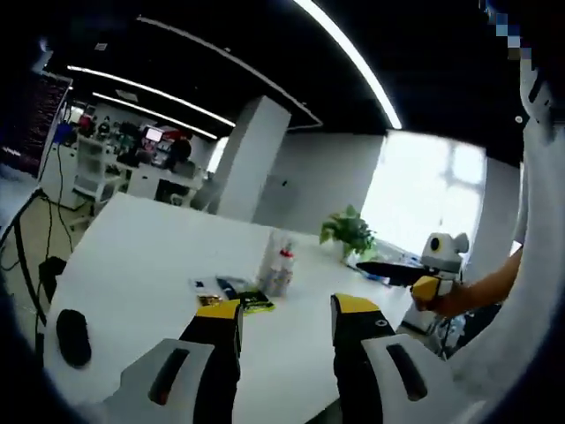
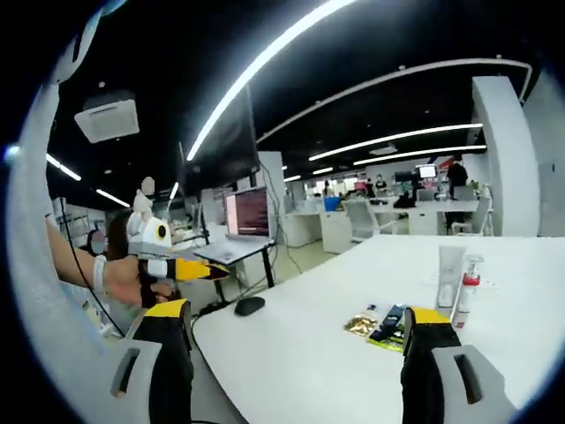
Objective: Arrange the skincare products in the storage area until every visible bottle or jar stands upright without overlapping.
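On the white table (image 1: 132, 265) a white tube (image 1: 270, 256) and a small clear bottle with a red collar (image 1: 284, 269) stand upright side by side. Several flat sachets (image 1: 231, 293) lie just in front of them. My left gripper (image 1: 287, 325) hovers open over the near table edge, well short of them, with nothing between its jaws. In the right gripper view the tube (image 2: 448, 276) and bottle (image 2: 468, 287) stand to the right, the sachets (image 2: 380, 325) beside them. My right gripper (image 2: 296, 331) is open and empty, off the table's corner.
A black mouse (image 1: 73, 337) lies near the table's left corner. A potted plant (image 1: 349, 231) stands at the far edge. A laptop (image 2: 247, 216) sits on a stand beyond the table. A person's hand holds the other gripper (image 2: 181, 268) at the left.
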{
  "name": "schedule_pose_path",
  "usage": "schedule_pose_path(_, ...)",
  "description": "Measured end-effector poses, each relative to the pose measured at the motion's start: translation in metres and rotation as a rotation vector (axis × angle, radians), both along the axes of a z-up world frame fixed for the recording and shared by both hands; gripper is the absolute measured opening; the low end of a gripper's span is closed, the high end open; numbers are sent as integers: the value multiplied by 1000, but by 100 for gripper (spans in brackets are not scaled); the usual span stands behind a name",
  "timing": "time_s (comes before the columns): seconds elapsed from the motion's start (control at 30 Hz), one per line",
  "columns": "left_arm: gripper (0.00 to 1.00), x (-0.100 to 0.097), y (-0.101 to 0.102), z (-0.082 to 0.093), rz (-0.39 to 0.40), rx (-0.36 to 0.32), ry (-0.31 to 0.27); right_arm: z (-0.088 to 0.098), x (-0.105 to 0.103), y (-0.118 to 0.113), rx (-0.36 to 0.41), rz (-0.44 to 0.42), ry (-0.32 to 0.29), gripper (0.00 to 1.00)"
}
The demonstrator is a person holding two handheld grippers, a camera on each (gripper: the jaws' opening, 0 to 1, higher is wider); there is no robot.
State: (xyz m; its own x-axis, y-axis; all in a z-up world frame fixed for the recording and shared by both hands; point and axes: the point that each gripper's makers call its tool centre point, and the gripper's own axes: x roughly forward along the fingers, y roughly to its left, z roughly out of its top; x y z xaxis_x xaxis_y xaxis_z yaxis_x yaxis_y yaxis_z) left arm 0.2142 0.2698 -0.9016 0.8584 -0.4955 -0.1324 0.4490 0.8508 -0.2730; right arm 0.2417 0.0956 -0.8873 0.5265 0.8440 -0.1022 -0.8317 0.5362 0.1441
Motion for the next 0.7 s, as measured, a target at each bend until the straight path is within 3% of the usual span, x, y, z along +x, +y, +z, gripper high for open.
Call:
schedule_pose_path(0.07,50,2,6,-3,33,111,-36,0,2,-8,23,-37,-5,100)
schedule_pose_path(0.13,67,4,14,-8,81,201,-46,-1,5,-17,34,-89,-5,99)
schedule_pose_path(0.23,68,2,28,-25,127,445,-37,-1,2,-22,44,-102,-29,100)
schedule_pose_path(0.27,71,2,26,-26,128,452,-48,-2,1,-23,48,-103,-29,100)
schedule_pose_path(0.43,89,-1,24,-24,174,391,-85,-14,-3,-23,13,-113,-26,100)
schedule_pose_path(0.5,93,0,24,-23,186,348,-89,-19,-9,-22,-76,-62,-121,99)
schedule_pose_path(0.57,98,3,25,-19,204,288,-120,-23,-13,-24,-142,-29,-172,100)
schedule_pose_path(0.67,99,4,22,-15,220,175,-152,-29,-10,-30,-189,-13,-174,100)
schedule_pose_path(0.7,99,5,23,-15,232,162,-138,-27,-8,-32,-184,-20,-173,100)
